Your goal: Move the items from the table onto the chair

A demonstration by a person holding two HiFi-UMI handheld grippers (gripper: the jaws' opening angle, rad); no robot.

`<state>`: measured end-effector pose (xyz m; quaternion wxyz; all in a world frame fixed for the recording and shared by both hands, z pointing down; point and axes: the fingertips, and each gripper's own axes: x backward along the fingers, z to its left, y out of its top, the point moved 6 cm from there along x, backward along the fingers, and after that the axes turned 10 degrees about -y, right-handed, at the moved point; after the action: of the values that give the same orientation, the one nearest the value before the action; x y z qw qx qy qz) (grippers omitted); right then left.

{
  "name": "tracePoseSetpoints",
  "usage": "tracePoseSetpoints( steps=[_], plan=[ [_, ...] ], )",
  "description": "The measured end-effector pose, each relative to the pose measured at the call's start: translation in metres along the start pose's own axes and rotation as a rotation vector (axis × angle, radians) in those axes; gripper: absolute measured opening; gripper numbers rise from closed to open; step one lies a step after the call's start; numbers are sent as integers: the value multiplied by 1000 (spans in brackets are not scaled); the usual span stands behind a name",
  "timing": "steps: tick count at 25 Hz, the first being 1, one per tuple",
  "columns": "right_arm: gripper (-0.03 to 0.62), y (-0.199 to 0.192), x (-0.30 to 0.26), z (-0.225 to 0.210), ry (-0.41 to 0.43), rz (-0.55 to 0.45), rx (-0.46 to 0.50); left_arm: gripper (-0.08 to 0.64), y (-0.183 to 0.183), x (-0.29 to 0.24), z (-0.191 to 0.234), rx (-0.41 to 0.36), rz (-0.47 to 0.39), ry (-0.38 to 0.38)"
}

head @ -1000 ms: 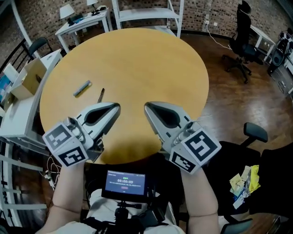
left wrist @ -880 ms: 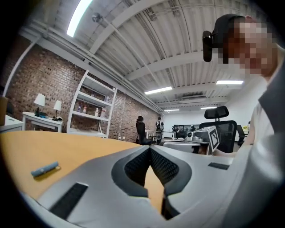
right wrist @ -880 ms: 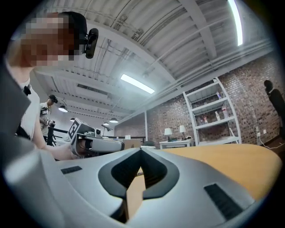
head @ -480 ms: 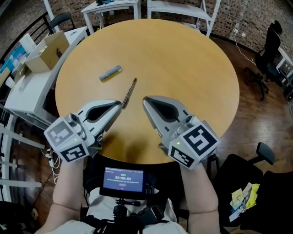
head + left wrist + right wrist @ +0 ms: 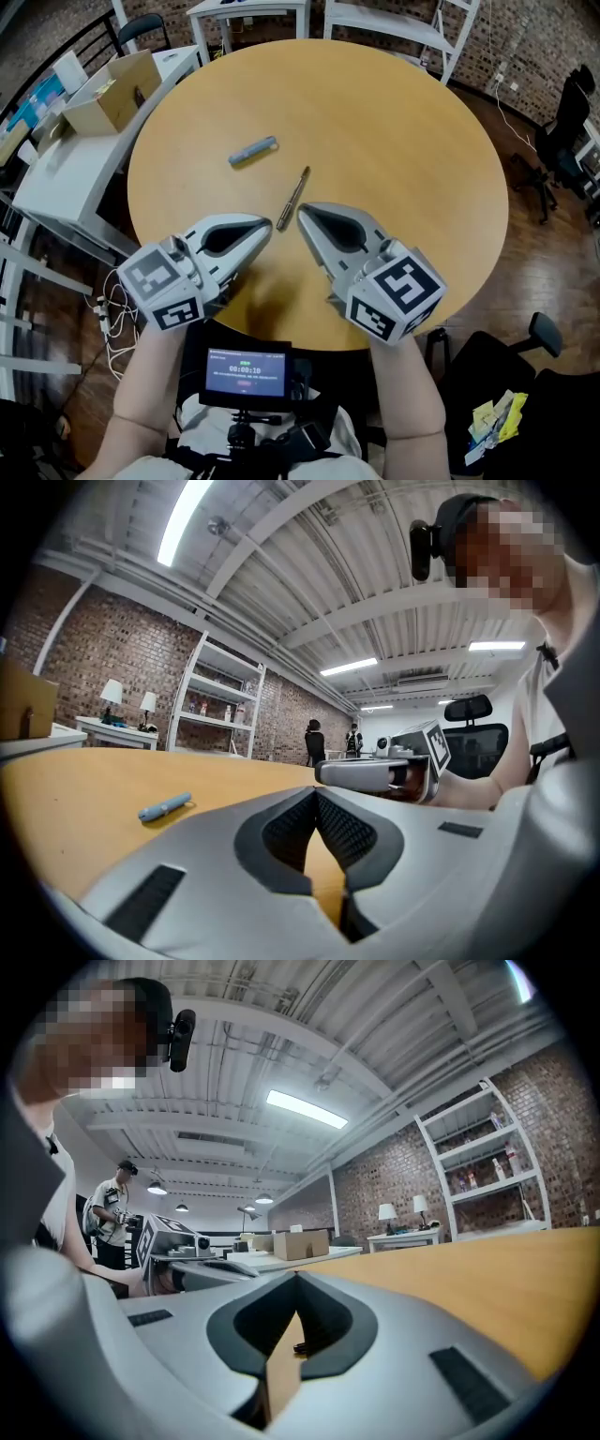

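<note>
On the round wooden table (image 5: 394, 141), head view: a blue marker (image 5: 253, 150) lies left of centre, and a dark pen (image 5: 292, 199) lies nearer me, apart from it. My left tongs (image 5: 268, 225) and right tongs (image 5: 302, 214) both hover over the near part of the table with their tips either side of the pen's near end. I cannot tell from here whether either tip touches it. Both pairs of jaws are pressed together, with nothing in them. The black chair (image 5: 562, 403) sits at lower right, cut off by the frame edge. Some yellow packets (image 5: 497, 417) lie on it, too small to identify. A cardboard box (image 5: 112, 89) stands on a side desk at upper left.

Left gripper view: left tongs (image 5: 316, 794) closed tip to tip, only bare tabletop showing through the gap behind the tips. The blue marker (image 5: 165, 806) lies on the table to the left. The right tongs (image 5: 375, 772) show just beyond. The pen is hidden.

Right gripper view: right tongs (image 5: 295, 1277) closed and empty. A dark end, probably the pen (image 5: 300, 1346), shows through the gap. The rest is hidden by the jaws.
</note>
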<state>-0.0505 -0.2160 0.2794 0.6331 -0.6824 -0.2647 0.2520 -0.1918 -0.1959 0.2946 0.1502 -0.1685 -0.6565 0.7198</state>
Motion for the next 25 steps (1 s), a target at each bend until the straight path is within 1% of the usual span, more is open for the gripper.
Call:
tracePoseSetpoints(
  steps=[2,4,7,9,11,14,25],
  plan=[
    [2,-2,-5,-2,-13,10,2,9,-6,2,5,9,5,-2],
    [2,-3,-9,-3,-24,23,5,9,-8,4,8,-8,17,-6],
    [2,-8,-13,-4,-35,52,10,9,-14,0,7,-34,66,-21],
    [2,-12,-14,-5,-44,73,22,9,-18,-3,7,-29,93,-28],
    [2,-17,-15,-6,-46,97,31,9,-18,-3,8,-22,99,-24],
    [2,-25,-16,-5,-17,135,42,9,-19,-5,9,-19,100,-22],
    [2,-28,-20,-5,-16,156,43,8,-20,-6,10,-13,106,-33]
  ],
)
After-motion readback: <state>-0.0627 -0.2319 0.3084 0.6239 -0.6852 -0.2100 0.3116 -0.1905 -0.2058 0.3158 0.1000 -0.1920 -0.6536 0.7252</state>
